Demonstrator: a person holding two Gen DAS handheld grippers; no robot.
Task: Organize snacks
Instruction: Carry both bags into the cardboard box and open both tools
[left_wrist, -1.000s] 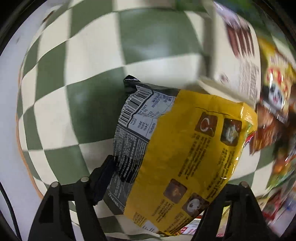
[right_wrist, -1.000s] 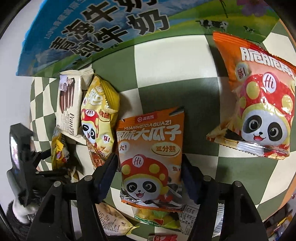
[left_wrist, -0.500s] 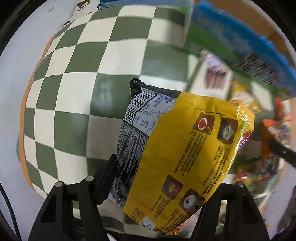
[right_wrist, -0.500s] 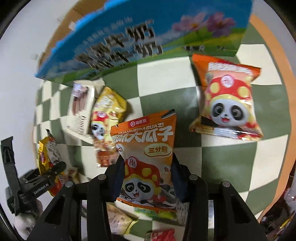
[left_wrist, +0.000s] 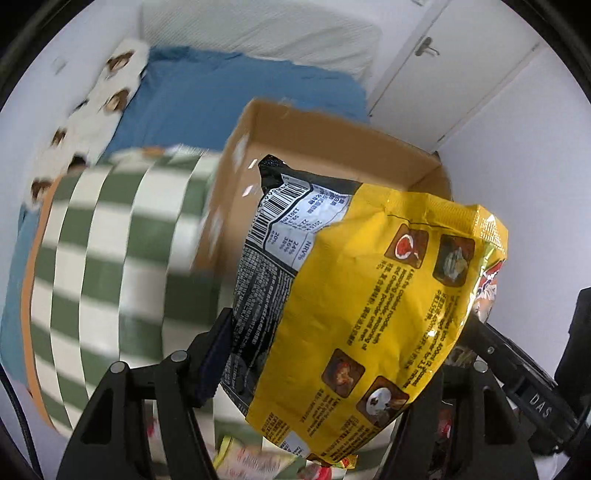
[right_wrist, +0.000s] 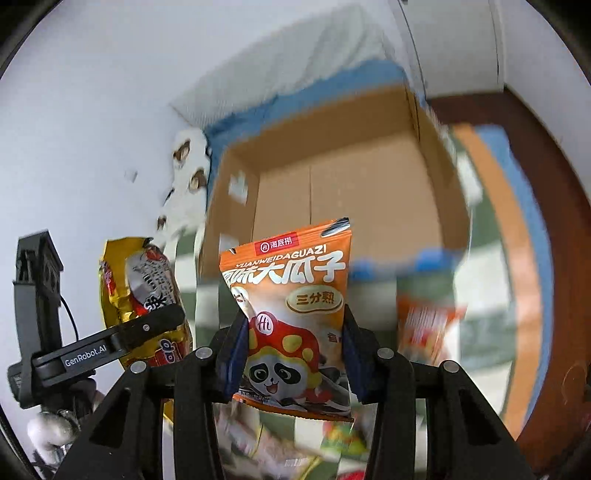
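Both tongs carry snacks, left tongs (left_wrist: 325, 373) gripping the yellow bag (left_wrist: 369, 302), right tongs (right_wrist: 291, 354) the orange packet (right_wrist: 291, 317); next, release both over the box (right_wrist: 332, 184).

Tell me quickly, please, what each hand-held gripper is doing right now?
Left hand-held gripper: closed on the yellow noodle packet.
Right hand-held gripper: closed on the orange sunflower-seed packet.
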